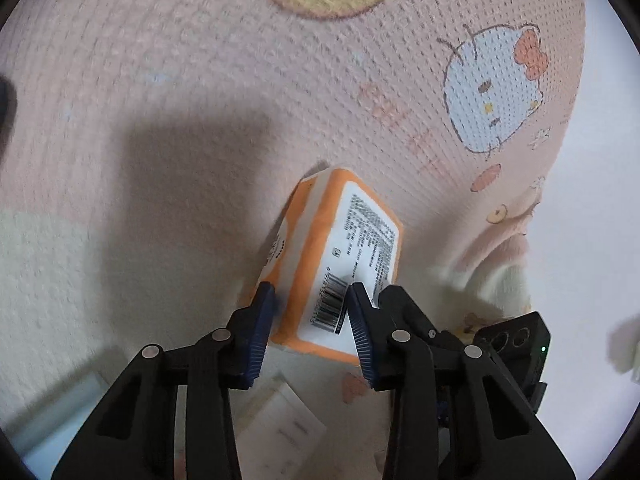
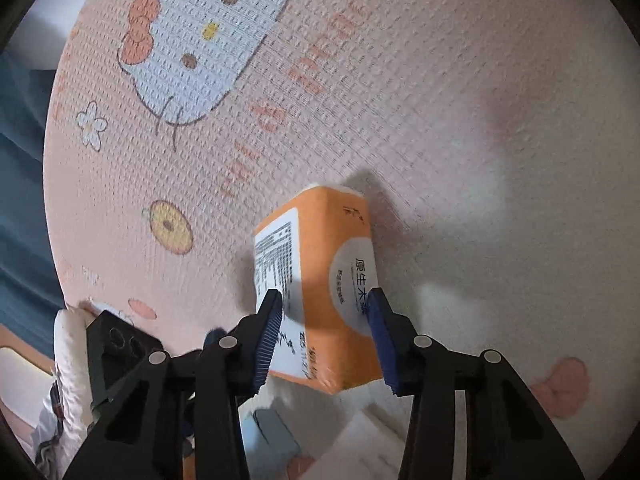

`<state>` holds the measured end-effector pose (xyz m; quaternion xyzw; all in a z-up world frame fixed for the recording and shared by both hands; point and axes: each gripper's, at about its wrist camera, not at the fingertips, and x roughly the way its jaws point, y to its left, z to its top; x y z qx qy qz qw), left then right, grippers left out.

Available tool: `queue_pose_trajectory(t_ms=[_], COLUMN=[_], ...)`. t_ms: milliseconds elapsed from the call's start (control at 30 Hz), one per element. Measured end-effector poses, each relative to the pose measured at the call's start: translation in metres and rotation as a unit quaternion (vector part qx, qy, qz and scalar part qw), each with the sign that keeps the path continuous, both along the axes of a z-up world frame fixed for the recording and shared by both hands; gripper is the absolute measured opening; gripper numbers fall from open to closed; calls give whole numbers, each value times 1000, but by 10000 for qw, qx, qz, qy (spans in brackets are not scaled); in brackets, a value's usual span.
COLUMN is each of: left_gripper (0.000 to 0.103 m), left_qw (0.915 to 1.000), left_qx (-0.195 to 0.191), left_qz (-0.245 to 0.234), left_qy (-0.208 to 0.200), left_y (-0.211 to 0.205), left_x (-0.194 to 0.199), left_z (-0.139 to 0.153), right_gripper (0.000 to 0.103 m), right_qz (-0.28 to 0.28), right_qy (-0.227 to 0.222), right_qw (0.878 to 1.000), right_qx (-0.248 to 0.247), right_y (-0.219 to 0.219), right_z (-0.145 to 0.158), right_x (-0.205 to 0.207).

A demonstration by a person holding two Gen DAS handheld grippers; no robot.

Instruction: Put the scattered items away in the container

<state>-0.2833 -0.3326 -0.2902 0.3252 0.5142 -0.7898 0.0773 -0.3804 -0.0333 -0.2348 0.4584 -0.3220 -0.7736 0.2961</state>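
Two grippers: each clamps its own orange tissue pack, both held up over a pink cartoon-print blanket (image 1: 200,60).
Left gripper (image 1: 312,300): blue pads closed on the barcode end of a tissue pack (image 1: 340,248), label side showing.
Right gripper (image 2: 326,308): pads pressed against both sides of a second tissue pack (image 2: 320,280), round white logo facing the right pad.
Blanket print: white cat face with orange bow (image 2: 208,36).
Container: cannot tell where it sits.
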Motion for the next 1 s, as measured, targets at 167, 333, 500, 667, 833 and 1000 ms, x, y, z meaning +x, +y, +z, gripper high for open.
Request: queue_pose_trajectory(t_ms=[167,333,500,667,833,1000], left_gripper=[41,41,41,41,41,41], left_qw=[9998,9987,9986,9963,9926,9893], left_qx=[-40,-69,228,-172,-367,-427], left_qz=[-192,-427,-408,-663,-911,-1025], left_qy=[-17,-277,-236,-513,-718,-945], left_y=[27,58,84,119,151,167], left_x=[9,29,63,87,109,133], left_z=[5,1,-6,-2,-1,-6], right_gripper=[40,40,40,40,40,40], right_qz=[37,163,191,263,278,431], right_qy=[29,-212,-392,-435,-737,-1069], right_qw=[9994,9984,9977,9952,9935,9903], right_qx=[343,503,513,832,823,772], right_y=[12,34,46,56,78,90], right_z=[8,-1,-9,-10,-18,-32], right_x=[27,50,77,112,146,185])
